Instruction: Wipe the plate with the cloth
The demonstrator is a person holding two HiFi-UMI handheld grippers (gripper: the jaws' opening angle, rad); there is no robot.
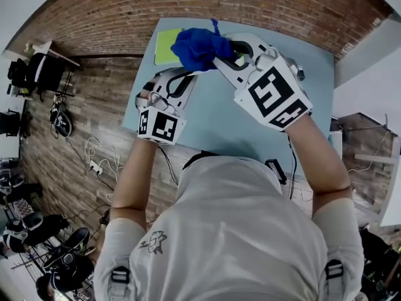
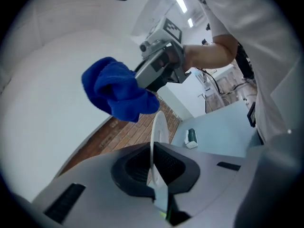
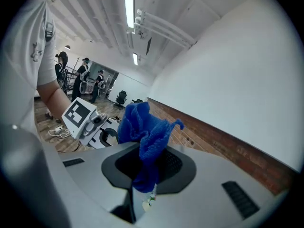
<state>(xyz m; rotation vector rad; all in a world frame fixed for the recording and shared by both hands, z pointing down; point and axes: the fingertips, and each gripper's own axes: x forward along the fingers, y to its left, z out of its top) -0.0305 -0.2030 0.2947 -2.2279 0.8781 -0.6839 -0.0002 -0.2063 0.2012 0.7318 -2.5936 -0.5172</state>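
A bunched blue cloth [image 1: 197, 47] is pinched in my right gripper [image 1: 223, 58], which is shut on it and held high above the light blue table [image 1: 213, 124]. In the right gripper view the cloth [image 3: 145, 132] sticks up out of the jaws. My left gripper [image 1: 181, 84] is shut on a thin white plate [image 2: 159, 129], seen edge-on and upright in the left gripper view. There the cloth [image 2: 118, 94] hangs just above and left of the plate's rim, apart from it. The plate does not show clearly in the head view.
A yellow-green mat [image 1: 165, 46] lies on the table's far left corner. A small white and green object [image 2: 191, 137] sits on the table. A brick wall runs behind the table. Cables and shoes lie on the wooden floor at left.
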